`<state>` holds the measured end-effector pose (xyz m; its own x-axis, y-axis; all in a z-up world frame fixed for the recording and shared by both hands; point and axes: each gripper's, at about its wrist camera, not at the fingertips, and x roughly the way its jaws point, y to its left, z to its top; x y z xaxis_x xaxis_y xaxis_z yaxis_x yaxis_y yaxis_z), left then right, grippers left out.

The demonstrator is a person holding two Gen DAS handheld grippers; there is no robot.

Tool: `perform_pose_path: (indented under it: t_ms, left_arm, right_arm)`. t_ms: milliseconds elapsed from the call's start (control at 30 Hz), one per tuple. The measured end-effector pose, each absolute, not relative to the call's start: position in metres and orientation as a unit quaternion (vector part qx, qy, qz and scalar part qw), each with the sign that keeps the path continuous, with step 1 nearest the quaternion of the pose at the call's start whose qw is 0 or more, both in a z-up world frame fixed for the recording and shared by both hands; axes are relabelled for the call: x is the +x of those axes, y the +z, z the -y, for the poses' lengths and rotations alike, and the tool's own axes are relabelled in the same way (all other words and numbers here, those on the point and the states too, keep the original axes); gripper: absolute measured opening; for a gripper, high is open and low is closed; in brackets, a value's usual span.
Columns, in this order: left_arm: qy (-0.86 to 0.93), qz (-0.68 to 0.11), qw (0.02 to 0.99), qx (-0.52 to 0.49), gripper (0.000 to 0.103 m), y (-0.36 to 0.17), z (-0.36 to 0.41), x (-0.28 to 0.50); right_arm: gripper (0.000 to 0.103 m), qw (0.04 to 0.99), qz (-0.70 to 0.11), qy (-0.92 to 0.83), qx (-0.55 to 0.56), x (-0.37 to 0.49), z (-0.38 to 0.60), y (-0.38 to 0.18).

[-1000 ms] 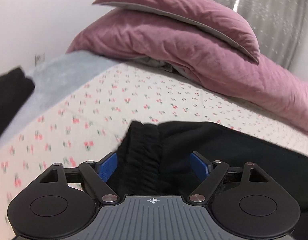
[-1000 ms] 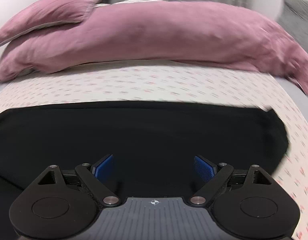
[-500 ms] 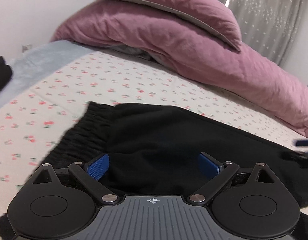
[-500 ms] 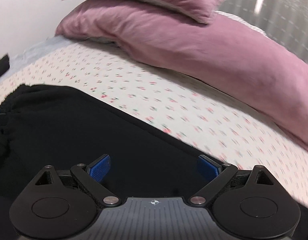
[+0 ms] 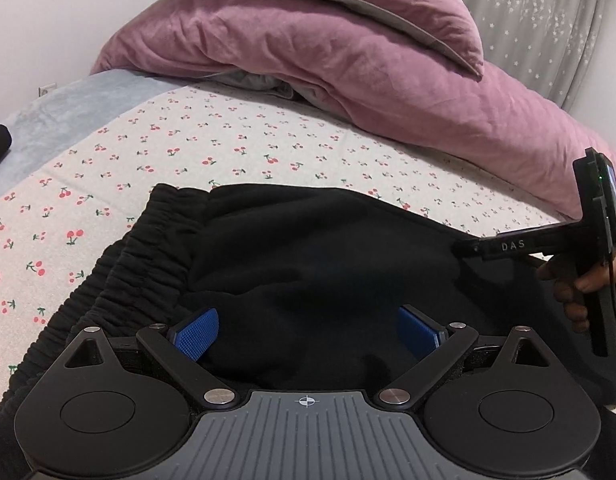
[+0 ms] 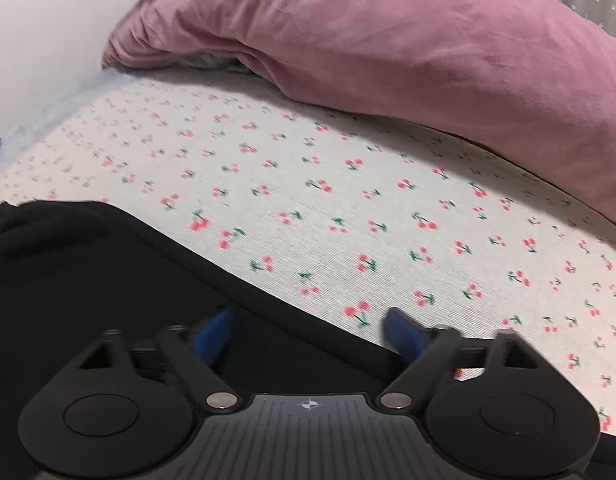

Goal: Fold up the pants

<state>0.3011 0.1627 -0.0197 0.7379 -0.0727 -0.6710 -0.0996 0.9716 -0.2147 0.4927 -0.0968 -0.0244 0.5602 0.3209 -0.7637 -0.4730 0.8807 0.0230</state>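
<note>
Both tools tilt down over the black fleece pants [image 5: 328, 256] on the cherry-print bed sheet [image 6: 348, 184]. The left tool [image 5: 308, 330] stands spread above the waistband. The right tool [image 6: 308, 330], just closing, straddles the pants' edge without pinching.

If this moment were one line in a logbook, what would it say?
task: fold pants | black pants: flat on cherry-print sheet | left gripper: open over pants | right gripper: jaws just closing over pants' edge, not gripping

L tongs [image 5: 308, 330] wide open; R tongs [image 6: 308, 332] just been closing.

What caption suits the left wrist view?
Open left gripper over black pants on cherry-print sheet; right gripper reaches their far edge.
</note>
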Motion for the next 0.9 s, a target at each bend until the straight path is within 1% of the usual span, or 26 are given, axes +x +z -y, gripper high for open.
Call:
perform_pose_path:
  t_ms: [33, 67, 100, 167, 367, 600, 733, 900]
  left_arm:
    - [0.007, -0.362, 0.925, -0.116, 0.097, -0.020, -0.162, 0.301]
    - [0.007, -0.362, 0.925, -0.112, 0.097, -0.020, -0.161, 0.300]
    - [0.007, -0.362, 0.926, -0.108, 0.097, -0.020, -0.160, 0.300]
    - [0.008, -0.362, 0.926, -0.105, 0.097, -0.020, -0.158, 0.300]
    - [0.003, -0.359, 0.928, -0.104, 0.097, -0.016, -0.162, 0.295]
    - [-0.014, -0.341, 0.934, -0.106, 0.097, -0.009, -0.166, 0.278]
    - [-0.050, -0.329, 0.935, -0.120, 0.097, -0.004, -0.166, 0.261]
    - [-0.053, -0.314, 0.939, -0.131, 0.097, 0.006, -0.175, 0.240]
  right_arm:
    - [0.043, 0.878, -0.409, 0.235, -0.087, 0.490, 0.096, -0.022]
    - [0.024, 0.874, -0.413, 0.245, -0.079, 0.488, 0.095, -0.019]
    - [0.014, 0.872, -0.416, 0.244, -0.081, 0.487, 0.093, -0.017]
    - [0.005, 0.872, -0.415, 0.236, -0.105, 0.481, 0.086, -0.012]
    - [0.003, 0.893, -0.373, 0.223, -0.120, 0.435, 0.085, 0.022]
    - [0.003, 0.911, -0.315, 0.220, -0.151, 0.345, 0.084, 0.064]
    - [0.003, 0.910, -0.298, 0.236, -0.165, 0.285, 0.081, 0.068]
    - [0.003, 0.899, -0.295, 0.261, -0.189, 0.216, 0.074, 0.056]
